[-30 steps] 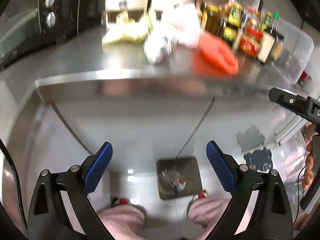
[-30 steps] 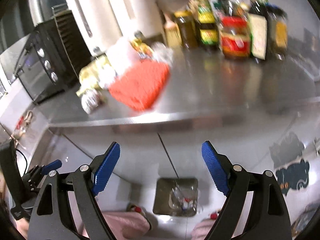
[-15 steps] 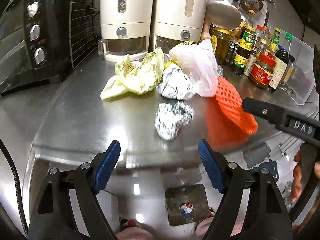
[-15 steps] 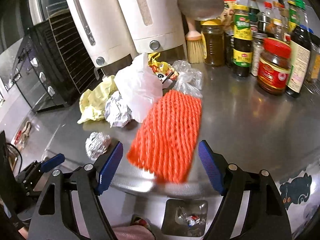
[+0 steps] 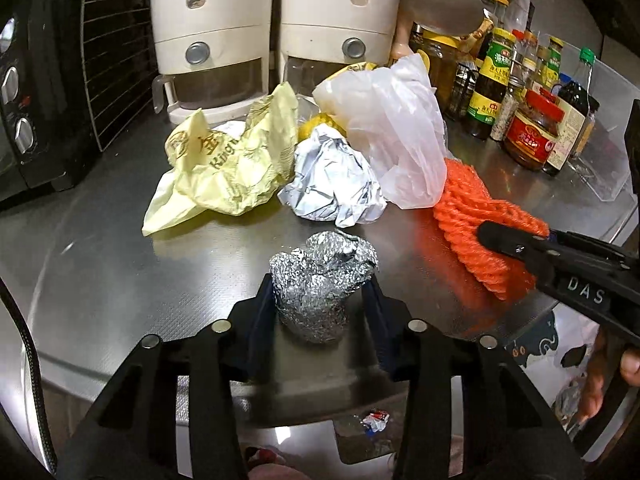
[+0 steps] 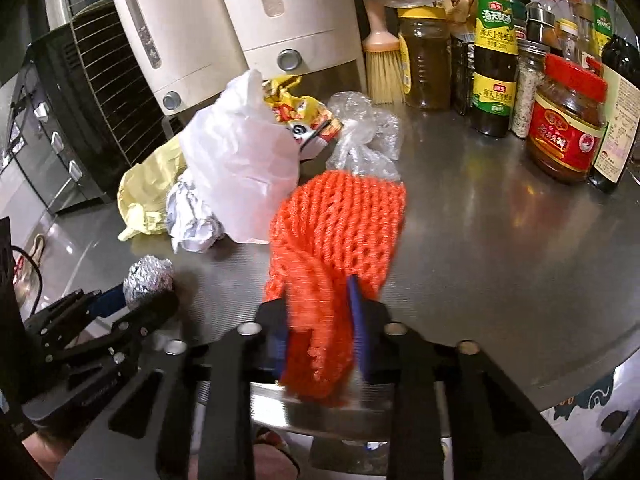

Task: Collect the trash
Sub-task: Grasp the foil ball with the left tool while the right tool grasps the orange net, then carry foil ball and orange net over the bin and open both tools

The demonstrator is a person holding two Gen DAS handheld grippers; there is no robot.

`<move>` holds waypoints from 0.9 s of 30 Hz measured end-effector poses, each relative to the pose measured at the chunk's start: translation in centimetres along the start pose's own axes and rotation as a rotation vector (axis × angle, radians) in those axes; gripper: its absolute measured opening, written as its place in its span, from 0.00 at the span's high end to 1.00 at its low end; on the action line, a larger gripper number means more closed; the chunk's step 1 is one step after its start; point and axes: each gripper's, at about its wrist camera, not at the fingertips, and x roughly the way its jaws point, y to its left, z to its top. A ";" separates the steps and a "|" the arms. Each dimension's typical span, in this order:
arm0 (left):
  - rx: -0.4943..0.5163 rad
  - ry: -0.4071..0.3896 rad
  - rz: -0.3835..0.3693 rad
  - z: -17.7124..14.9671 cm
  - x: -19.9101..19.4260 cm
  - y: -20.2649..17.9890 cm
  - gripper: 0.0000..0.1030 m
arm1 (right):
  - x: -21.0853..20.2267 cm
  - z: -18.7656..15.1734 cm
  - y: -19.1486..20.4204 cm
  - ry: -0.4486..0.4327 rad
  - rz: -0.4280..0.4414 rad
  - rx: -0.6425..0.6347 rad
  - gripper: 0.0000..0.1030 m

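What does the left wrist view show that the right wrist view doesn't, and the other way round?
Left wrist only: the left gripper head-on, its fingers closing around the foil ball, and a trash bin on the floor below the counter edge.

Right wrist only: the right gripper closing on the orange foam net, plus a snack wrapper and a clear plastic bag.

Both: the white plastic bag, the yellow wrapper, the crumpled paper and the sauce jars.

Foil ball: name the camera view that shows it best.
Left wrist view: the foil ball sits large and central between the closing left gripper fingers. The right wrist view shows it small at the left edge, partly hidden.
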 end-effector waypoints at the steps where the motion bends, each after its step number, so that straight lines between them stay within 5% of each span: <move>1: 0.001 0.001 -0.006 0.0 0.0 -0.1 0.61 | -0.1 -0.1 -0.2 0.001 0.001 0.002 0.84; 16: 0.007 -0.029 -0.005 -3.2 -6.6 -2.5 0.63 | -8.1 -3.0 -1.2 -0.079 0.006 0.015 0.88; 27: -0.001 -0.003 -0.036 -10.9 -10.7 -4.8 0.62 | -12.8 -11.9 -1.2 -0.026 0.040 -0.022 0.88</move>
